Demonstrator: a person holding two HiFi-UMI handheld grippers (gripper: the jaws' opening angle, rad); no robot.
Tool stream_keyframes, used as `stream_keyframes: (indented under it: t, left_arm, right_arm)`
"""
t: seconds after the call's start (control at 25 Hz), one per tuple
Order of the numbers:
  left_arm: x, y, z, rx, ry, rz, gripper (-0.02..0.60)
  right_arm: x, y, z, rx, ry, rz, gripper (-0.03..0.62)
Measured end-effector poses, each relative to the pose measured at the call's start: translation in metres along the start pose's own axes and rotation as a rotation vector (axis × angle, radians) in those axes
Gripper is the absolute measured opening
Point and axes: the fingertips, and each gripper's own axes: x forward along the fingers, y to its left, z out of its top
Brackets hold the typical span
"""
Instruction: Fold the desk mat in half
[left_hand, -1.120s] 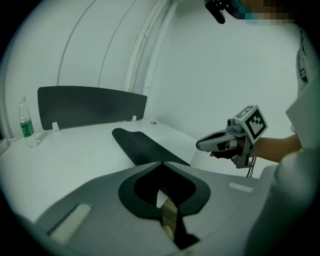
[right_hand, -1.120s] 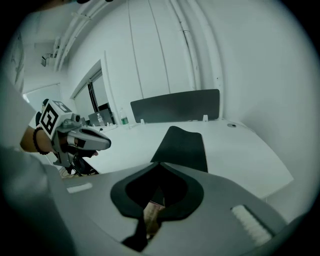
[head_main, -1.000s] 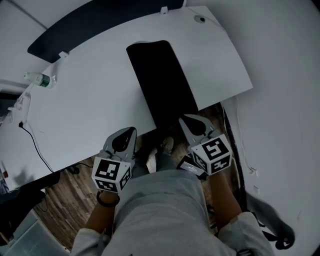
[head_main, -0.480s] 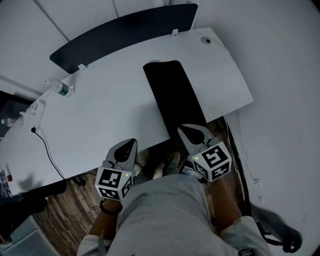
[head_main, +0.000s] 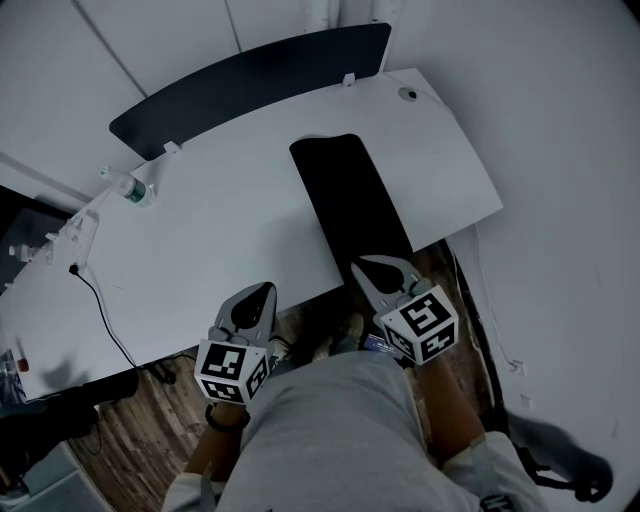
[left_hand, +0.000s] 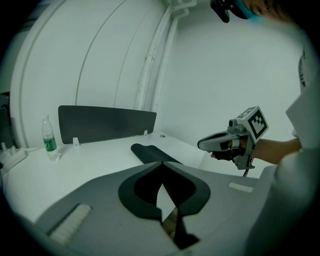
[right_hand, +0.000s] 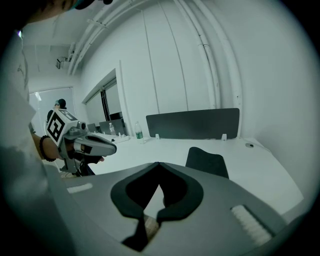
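A long black desk mat (head_main: 350, 200) lies flat and unfolded on the white desk (head_main: 220, 230), running from the far side to the front edge. My right gripper (head_main: 358, 266) is shut and empty, its tip just short of the mat's near end, off the desk's front edge. My left gripper (head_main: 262, 288) is also shut with nothing in it, left of the mat at the front edge. The left gripper view shows the mat (left_hand: 150, 152) ahead and the right gripper (left_hand: 201, 145) beside it. From the right gripper view the mat (right_hand: 207, 161) lies ahead and the left gripper (right_hand: 113, 148) to the left.
A dark divider panel (head_main: 250, 85) stands along the desk's far edge. A water bottle (head_main: 130, 188) sits at the far left, and a black cable (head_main: 100, 310) trails over the left side. A round grommet hole (head_main: 405, 95) is at the far right corner. Wooden floor (head_main: 130, 420) lies below.
The head view has swung, so the desk and mat sit lower and further right in the picture. Both grippers stay by the front edge; the right one has edged closer to the mat's near end.
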Motion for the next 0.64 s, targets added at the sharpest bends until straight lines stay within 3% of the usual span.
stream_keyframes:
  t: [0.64]
  left_arm:
    - [0.0062,-0.0063,0.0029,-0.010,-0.010,-0.006,0.020]
  right_arm:
    - [0.0000,-0.0016,-0.0038,-0.017,0.024,0.017,0.005]
